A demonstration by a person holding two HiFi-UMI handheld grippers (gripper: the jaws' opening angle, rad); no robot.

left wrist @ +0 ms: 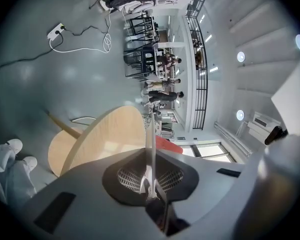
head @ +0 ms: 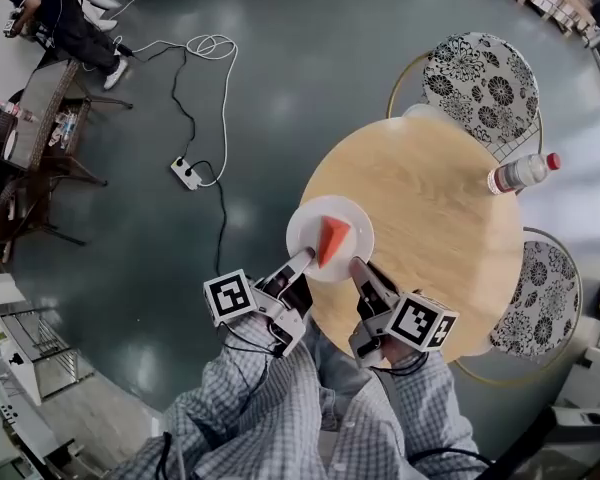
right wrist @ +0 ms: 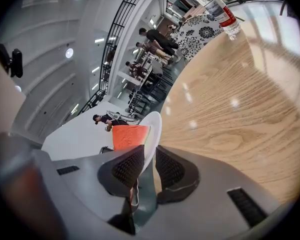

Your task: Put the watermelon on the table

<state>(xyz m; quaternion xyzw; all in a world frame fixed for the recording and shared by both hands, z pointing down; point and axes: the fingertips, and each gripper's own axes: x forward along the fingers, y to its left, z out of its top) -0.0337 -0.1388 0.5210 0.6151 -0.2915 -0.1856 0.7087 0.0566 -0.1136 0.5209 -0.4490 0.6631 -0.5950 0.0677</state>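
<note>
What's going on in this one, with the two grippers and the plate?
A person's left gripper and right gripper each have their fingers closed on the near rim of a white plate carrying a watermelon wedge, at the near edge of the round wooden table. Whether the plate already rests on the wood is unclear. A bottle lies at the far side.

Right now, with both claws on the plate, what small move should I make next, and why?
Probably carry the plate a little further over the table, level, then lower it. The left claw and right claw each pinch its near rim, the watermelon slice sits on it, and part of it seems to overhang the table edge.
</note>
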